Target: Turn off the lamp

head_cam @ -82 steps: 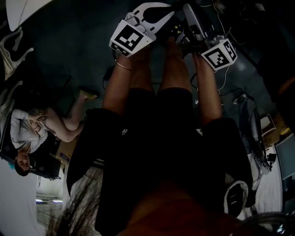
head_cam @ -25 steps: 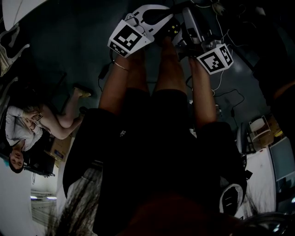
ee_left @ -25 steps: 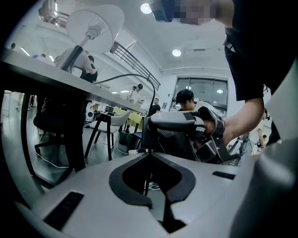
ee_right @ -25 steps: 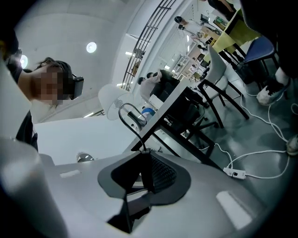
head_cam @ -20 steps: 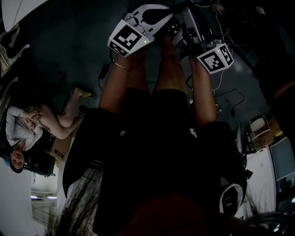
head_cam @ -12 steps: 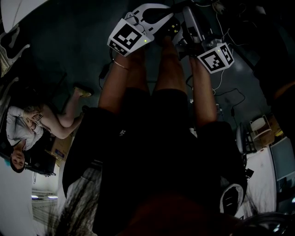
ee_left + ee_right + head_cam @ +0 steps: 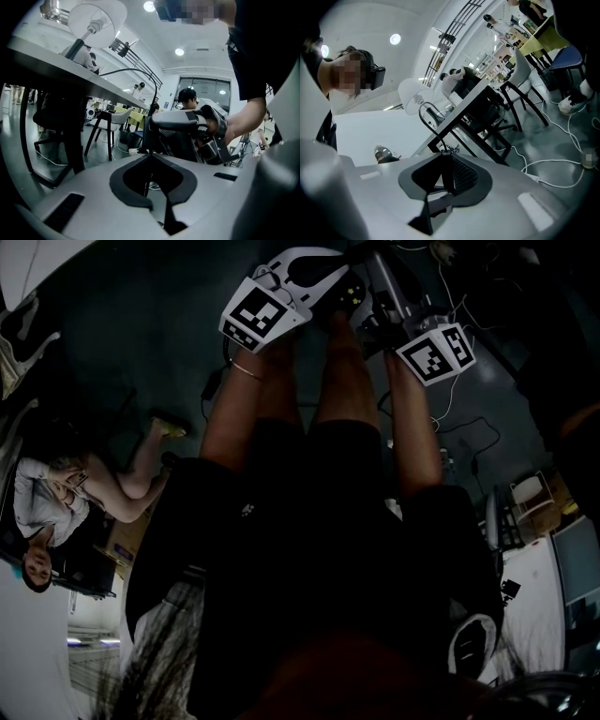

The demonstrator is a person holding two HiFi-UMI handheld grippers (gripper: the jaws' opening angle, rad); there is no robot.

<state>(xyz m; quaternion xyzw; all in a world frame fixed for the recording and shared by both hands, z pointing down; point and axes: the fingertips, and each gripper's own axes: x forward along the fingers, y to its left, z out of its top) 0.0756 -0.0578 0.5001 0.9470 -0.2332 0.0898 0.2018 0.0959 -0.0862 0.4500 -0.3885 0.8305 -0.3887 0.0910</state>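
Lamp cord (image 7: 423, 121) caught below the tabletop (image 7: 70, 72).
Right tool (image 7: 442, 152) pinches it; left tool (image 7: 150, 155) is pressed together, perhaps nipping it too; a chair (image 7: 111, 123) stands behind.

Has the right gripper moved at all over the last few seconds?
No, hardly: the right gripper sits just as close to the white floor cable beside it as before.

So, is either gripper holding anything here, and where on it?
The right gripper pinches the lamp's black cord at its jaw tips, on the stretch hanging below the table. Whether the left gripper grips it too cannot be told.
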